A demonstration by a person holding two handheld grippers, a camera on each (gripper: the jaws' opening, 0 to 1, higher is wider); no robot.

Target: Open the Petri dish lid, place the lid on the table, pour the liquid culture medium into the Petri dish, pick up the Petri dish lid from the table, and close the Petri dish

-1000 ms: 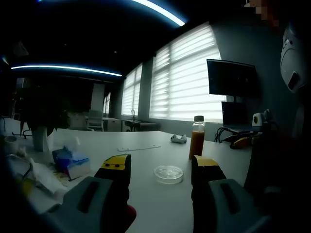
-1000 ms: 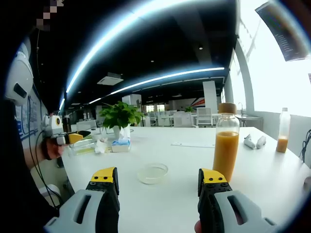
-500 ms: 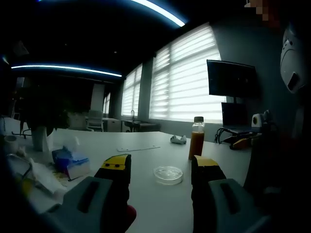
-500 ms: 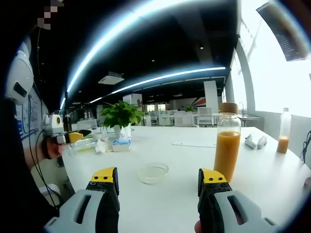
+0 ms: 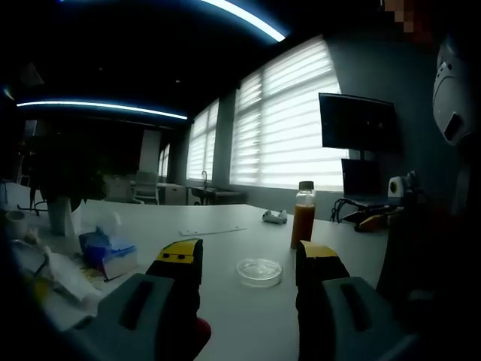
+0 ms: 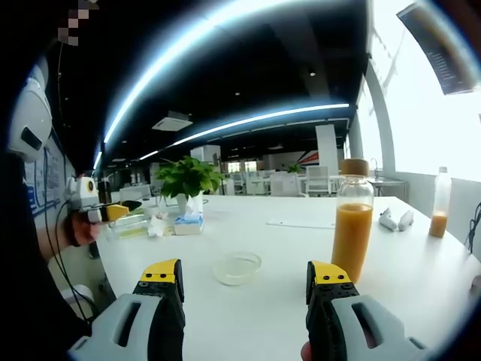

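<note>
A clear Petri dish with its lid on lies on the white table, a little beyond my left gripper, which is open and holds nothing. Behind the dish stands a glass bottle of orange liquid with a cap. In the right gripper view the same dish lies ahead between the jaws of my open, empty right gripper. The orange bottle stands to its right.
A blue tissue box, a potted plant and some clutter sit at the table's far side. A second small bottle and a white object stand far right. A monitor hangs on the wall.
</note>
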